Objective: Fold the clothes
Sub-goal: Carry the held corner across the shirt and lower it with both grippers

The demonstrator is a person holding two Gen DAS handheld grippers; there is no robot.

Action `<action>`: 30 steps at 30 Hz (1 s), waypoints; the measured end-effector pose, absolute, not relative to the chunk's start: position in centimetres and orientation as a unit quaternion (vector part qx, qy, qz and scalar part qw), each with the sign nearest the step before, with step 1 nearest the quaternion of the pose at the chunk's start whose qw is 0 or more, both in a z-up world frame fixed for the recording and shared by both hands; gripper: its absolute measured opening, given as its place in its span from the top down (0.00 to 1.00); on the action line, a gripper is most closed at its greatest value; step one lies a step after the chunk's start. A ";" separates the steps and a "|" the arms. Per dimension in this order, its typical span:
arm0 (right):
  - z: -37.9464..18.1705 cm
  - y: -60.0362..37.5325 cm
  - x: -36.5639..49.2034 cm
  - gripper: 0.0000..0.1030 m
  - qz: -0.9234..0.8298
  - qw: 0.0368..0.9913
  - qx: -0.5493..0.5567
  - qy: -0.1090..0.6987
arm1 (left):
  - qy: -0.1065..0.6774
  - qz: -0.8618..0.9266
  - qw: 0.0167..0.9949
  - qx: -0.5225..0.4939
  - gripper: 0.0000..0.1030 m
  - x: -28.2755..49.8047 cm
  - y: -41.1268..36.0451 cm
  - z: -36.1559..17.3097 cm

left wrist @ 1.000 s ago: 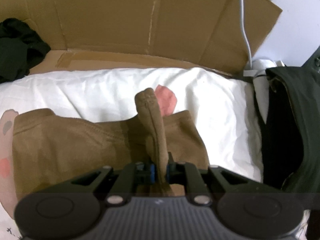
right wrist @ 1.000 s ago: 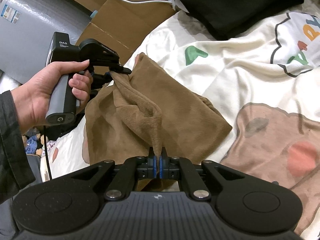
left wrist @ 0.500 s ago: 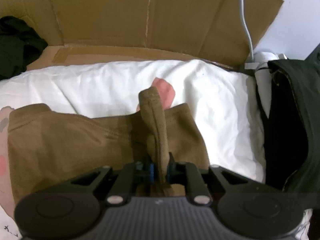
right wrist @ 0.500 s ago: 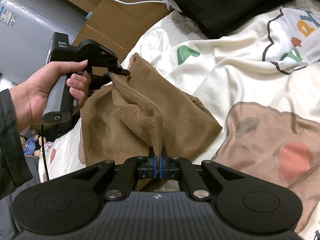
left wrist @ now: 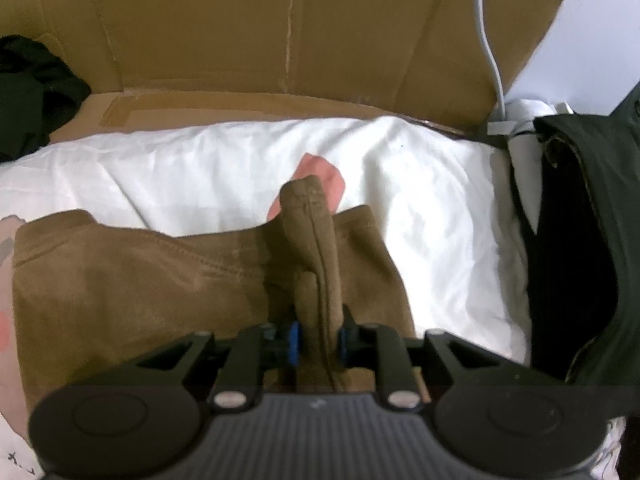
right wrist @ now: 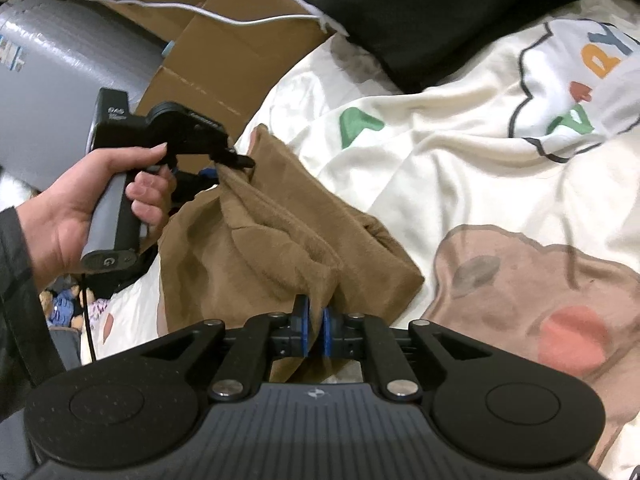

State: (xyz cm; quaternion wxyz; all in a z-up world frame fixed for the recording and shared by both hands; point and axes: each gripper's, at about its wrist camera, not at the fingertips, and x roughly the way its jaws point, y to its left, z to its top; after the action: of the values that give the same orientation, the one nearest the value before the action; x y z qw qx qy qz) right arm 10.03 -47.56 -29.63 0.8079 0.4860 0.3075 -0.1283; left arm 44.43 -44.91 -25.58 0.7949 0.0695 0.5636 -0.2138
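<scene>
the soft brown folded garment [right wrist: 280, 248] lies on the cartoon-printed white bed sheet [right wrist: 460, 168], near the bed edge that meets the flattened brown cardboard [left wrist: 280, 28]. the left tool [left wrist: 318, 338] is opening, a raised ridge of the garment still between its blue pads. the right tool [right wrist: 316, 330] is opening too, with a pinch of the same cloth between its narrowly parted pads.

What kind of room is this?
Probably a bedroom: a bedsheet with a cartoon bear print, a brown garment being folded on it, and cardboard boxes beside the bed.
</scene>
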 end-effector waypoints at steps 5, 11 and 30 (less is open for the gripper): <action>-30.0 -48.2 9.6 0.92 -0.138 0.803 0.494 0.302 | 0.568 -0.210 0.792 0.071 0.70 44.7 -45.0 -25.1; -30.1 -48.2 9.8 0.92 -0.138 0.803 0.493 0.304 | 0.578 -0.206 0.787 0.067 0.68 44.9 -44.6 -25.1; -30.4 -48.4 9.6 0.97 -0.144 0.808 0.496 0.282 | 0.579 -0.200 0.789 0.057 0.93 44.5 -45.1 -24.1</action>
State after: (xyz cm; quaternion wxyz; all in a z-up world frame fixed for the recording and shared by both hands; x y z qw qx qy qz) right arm 9.60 -48.39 -30.36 0.8083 0.4963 0.2822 -0.1442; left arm 44.53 -45.14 -24.13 0.7886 0.0568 0.5785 -0.2005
